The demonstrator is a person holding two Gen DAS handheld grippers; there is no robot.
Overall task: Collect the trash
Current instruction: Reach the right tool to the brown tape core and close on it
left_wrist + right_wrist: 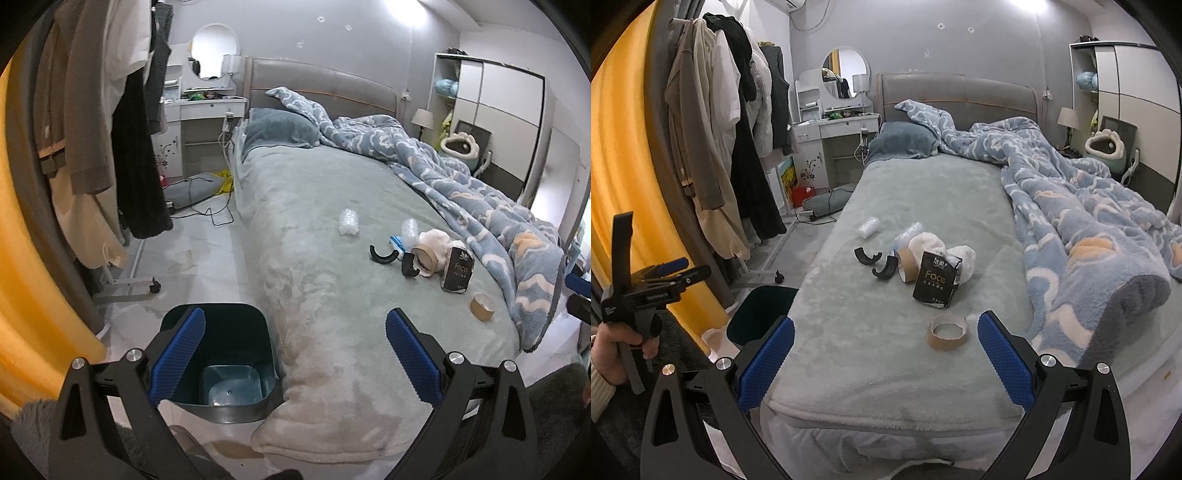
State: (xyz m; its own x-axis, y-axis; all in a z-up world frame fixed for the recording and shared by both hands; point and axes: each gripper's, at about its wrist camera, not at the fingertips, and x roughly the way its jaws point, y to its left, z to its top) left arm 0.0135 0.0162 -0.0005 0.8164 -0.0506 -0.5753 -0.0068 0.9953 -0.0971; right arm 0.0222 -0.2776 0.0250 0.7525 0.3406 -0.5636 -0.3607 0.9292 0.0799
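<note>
Plainly, the right gripper [885,360] hangs with jaws apart and empty over the foot of the bed [923,192], lined up on the nearest tape roll core [947,331], likely the first pick; the left gripper [294,356], equally spread and empty, sits above the dark bin [221,365] beside the bed, ready to receive; the Face packet [937,278], tissues and bubble wrap lie further up the bed

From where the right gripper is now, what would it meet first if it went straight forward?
Most likely the cardboard tape ring lying on the bed, just ahead between the open fingers of the right gripper. The black Face packet stands behind it. Depth is hard to judge.
</note>
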